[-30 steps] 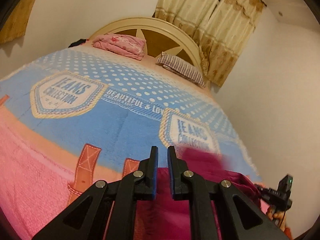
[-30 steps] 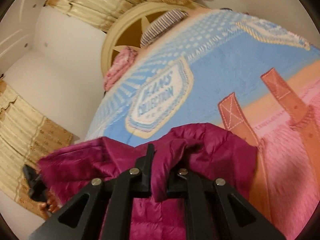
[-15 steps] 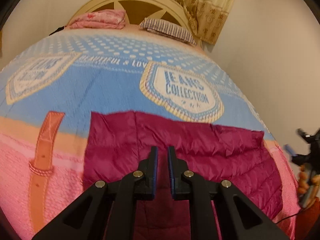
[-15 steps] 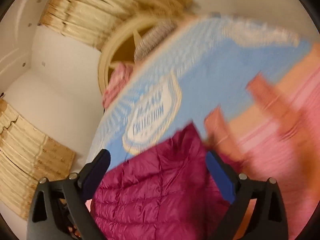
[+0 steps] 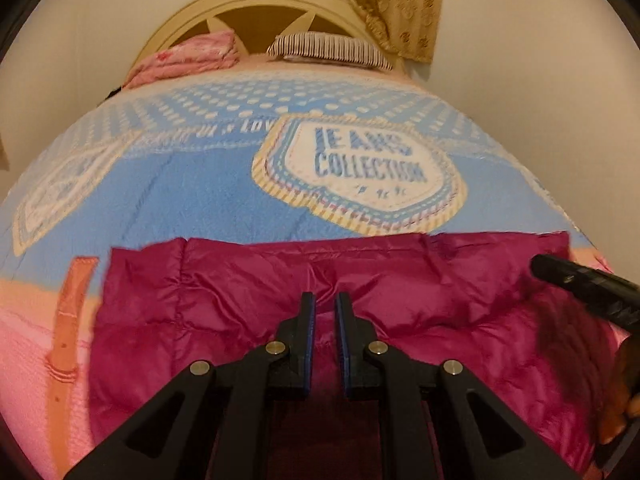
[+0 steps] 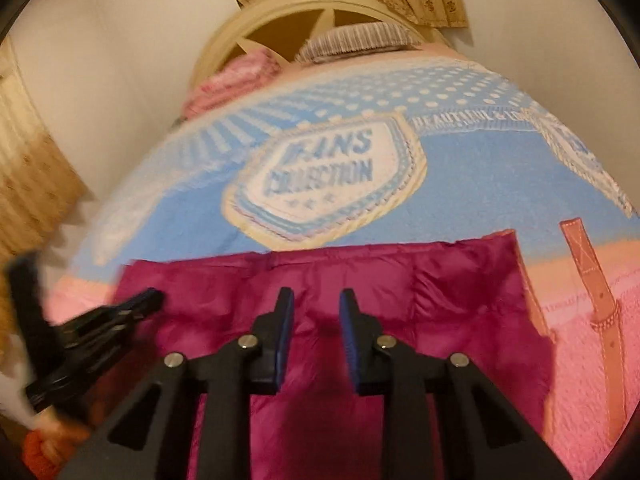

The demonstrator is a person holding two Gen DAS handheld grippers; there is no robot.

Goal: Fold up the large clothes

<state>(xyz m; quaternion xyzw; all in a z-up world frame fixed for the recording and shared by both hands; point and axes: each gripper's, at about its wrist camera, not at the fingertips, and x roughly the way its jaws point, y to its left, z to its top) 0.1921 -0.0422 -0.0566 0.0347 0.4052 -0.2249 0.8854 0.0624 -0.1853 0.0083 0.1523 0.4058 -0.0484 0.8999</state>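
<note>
A magenta puffer jacket [image 5: 248, 292] lies spread flat across the near end of the bed; it also shows in the right wrist view [image 6: 440, 304]. My left gripper [image 5: 325, 304] hovers over its middle, its jaws a narrow gap apart with nothing between them. My right gripper [image 6: 316, 300] hovers over the jacket too, jaws partly open and empty. Each gripper shows at the edge of the other's view: the right one [image 5: 584, 284] at the right, the left one [image 6: 100, 320] at the left.
The bed is covered by a blue and pink "Jeans Collection" blanket [image 5: 200, 184]. A folded pink cloth [image 5: 188, 56] and a striped pillow [image 5: 328, 46] lie by the cream headboard [image 5: 256, 4]. Curtains [image 5: 396, 8] hang behind; a wall is close on the right.
The right gripper let go of the bunched jacket and opened wide, then narrowed. The jacket went from lifted and crumpled to spread flat. Both grippers now face the headboard over it.
</note>
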